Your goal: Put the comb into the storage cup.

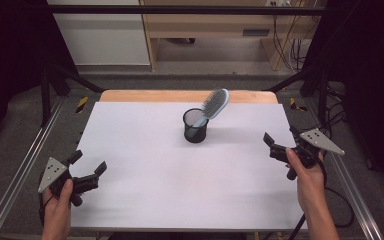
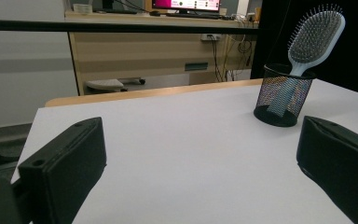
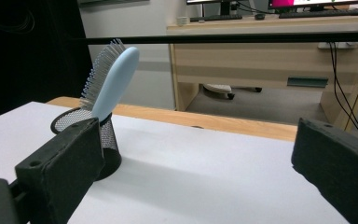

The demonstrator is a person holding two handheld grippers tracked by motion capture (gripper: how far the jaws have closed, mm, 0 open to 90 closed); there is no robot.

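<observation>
Two hands enter the high view from its bottom edge, each holding a gripper above the white table top [image 1: 180, 170]. At lower left, the left gripper [image 1: 91, 162] sits over the table's near left corner with its jaws spread and nothing between them. At right, the right gripper [image 1: 280, 141] sits at the table's right edge, jaws likewise spread and empty. Between and beyond them, toward the far edge, stands a black mesh cup [image 1: 196, 126]. A light blue hairbrush [image 1: 213, 106] stands handle-down in the cup, its bristled head leaning up and to the right over the rim. Both grippers are well apart from the cup.

Left gripper view: two black jaws rise at the lower corners, wide apart, with bare table top [image 2: 182, 140] between them. Past the right-hand jaw, the mesh cup [image 2: 283, 98] stands upright, and the hairbrush [image 2: 313, 39] shows its bristle face, tilted to the right.

Right gripper view: black jaws again stand wide apart, empty. Behind the left-hand jaw, partly hidden by it, is the mesh cup [image 3: 74, 122]; the hairbrush [image 3: 114, 79] shows its smooth blue back, bristles facing left. A wooden desk [image 3: 270, 56] stands beyond the table.
</observation>
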